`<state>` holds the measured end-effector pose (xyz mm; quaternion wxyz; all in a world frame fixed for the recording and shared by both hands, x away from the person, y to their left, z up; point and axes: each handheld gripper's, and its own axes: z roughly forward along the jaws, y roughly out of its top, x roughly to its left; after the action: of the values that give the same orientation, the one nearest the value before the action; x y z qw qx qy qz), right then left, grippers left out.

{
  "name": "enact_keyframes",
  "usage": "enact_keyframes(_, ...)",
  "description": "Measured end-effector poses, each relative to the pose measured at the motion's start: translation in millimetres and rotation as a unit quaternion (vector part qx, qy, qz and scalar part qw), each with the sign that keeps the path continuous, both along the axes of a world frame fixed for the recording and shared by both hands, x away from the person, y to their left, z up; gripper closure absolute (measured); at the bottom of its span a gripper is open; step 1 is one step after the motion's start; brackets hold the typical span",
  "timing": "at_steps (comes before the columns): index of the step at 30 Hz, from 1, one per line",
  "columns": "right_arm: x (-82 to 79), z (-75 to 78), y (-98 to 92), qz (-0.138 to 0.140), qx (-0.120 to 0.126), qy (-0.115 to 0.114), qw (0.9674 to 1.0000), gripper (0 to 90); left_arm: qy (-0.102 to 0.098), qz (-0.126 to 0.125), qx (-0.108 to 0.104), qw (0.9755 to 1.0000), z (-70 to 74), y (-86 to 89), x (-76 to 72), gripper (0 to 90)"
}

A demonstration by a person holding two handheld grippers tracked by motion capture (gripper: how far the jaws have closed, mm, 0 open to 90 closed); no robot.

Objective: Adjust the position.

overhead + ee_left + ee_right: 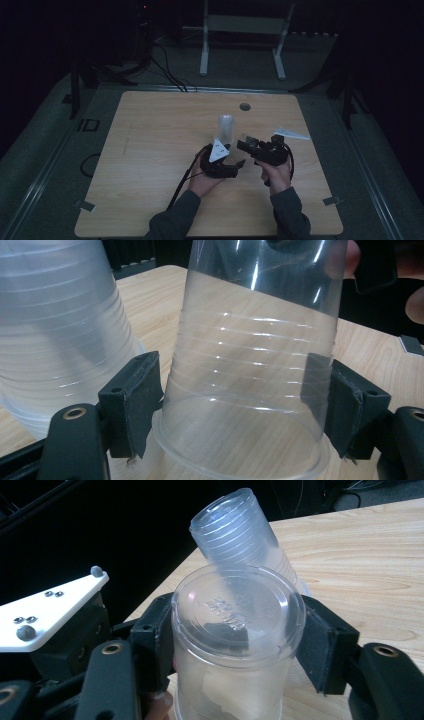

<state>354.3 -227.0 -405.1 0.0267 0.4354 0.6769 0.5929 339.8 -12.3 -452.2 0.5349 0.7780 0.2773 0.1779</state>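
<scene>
Clear plastic cup (245,375) upside down between two hand-held grippers, above a wooden table (150,150).

Both hands come from the near edge, forearms angled inward. Left gripper (240,405): pads clamp the cup wall near its rim. Right gripper (235,640): pads flank the cup's base, contact unclear. Embossed lettering on the base, unreadable. Cup stack (245,545) leans just beyond both jaw pairs.

left tool (227,161) beside right tool (250,145), both hands low and close, jaws partly parted
</scene>
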Motion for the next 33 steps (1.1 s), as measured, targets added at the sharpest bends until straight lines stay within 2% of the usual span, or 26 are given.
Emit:
enact_keyframes(6,-0.5,-0.5,-1.0,0.003,-0.015,-0.003,0.9999,31.4,-0.004,-0.002,0.005,1.0,0.4,0.5,-0.6,25.1)
enact_keyframes(14,-6.5,-2.0,-0.3,0.017,-0.034,-0.009,0.9992,31.0,-0.003,-0.005,0.004,1.0,2.1,4.4,-0.2,25.2)
enact_keyframes(20,-10.5,-1.2,-2.4,0.022,-0.035,-0.012,0.9991,31.0,-0.001,-0.005,0.001,1.0,3.6,9.2,0.9,25.2)
enact_keyframes(29,-15.9,-1.9,-13.1,0.025,-0.045,-0.014,0.9986,31.1,0.012,-0.011,-0.003,0.9999,5.7,19.6,4.4,25.2)
enact_keyframes(33,-16.2,-3.0,-18.6,0.022,-0.051,-0.013,0.9984,31.4,0.011,-0.013,0.001,0.9999,6.7,22.9,5.1,25.8)
